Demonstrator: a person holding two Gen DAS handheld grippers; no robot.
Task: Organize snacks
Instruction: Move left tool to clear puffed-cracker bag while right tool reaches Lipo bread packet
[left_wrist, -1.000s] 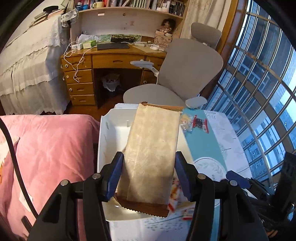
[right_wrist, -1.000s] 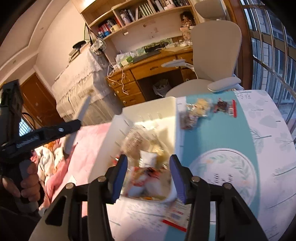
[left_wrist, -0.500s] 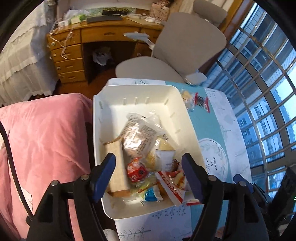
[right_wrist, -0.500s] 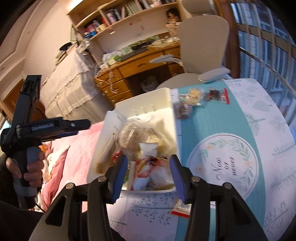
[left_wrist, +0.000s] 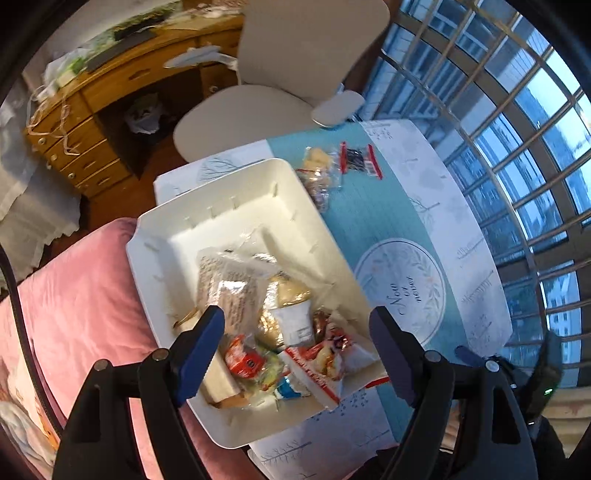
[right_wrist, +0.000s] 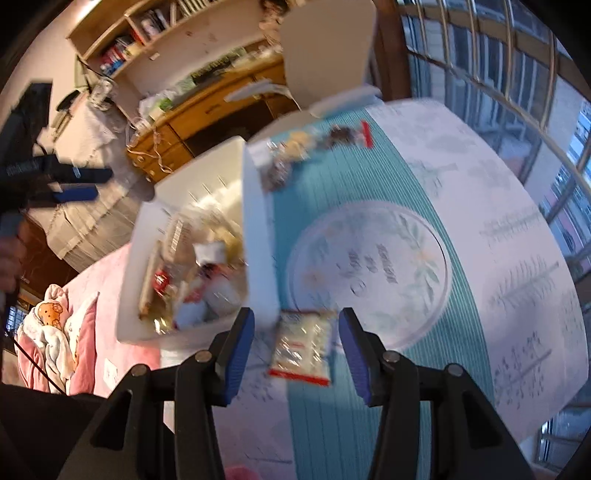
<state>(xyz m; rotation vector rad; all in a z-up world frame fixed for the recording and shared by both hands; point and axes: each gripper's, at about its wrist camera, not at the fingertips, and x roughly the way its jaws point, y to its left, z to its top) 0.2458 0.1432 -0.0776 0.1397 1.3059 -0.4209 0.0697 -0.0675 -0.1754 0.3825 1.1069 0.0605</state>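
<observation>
Right gripper (right_wrist: 297, 345): lower centre of right-wrist view; blue pads spread, astride but clear of a packet, nothing pinched.
Flat packet (right_wrist: 301, 347): clear, red-edged, on the tablecloth just beside the bin's near corner; print blurred, unreadable.
Left gripper (left_wrist: 295, 350): lower centre of left-wrist view; jaws just opened wider, empty, poised above the bin's contents.
White bin (left_wrist: 236, 206): centre frame, at the table's left edge next to a pink bedcover (left_wrist: 74, 295); near half heaped, far half bare.
Bin contents: printed clear bag (left_wrist: 229, 291), gold-topped white pouch (left_wrist: 291, 314), small red pack (left_wrist: 245, 363), red-and-white pack (left_wrist: 325, 365); lettering too smeared to read.
Loose snacks (left_wrist: 332, 170): upper centre, on the teal runner just past the bin's far corner.
Tablecloth (left_wrist: 406, 288): round medallion reading "Now or never".
Risk, judged: packet hugging bin wall, so left pad may strike the wall and shove the bin toward the table edge; slick film may slip from a shallow pinch.
</observation>
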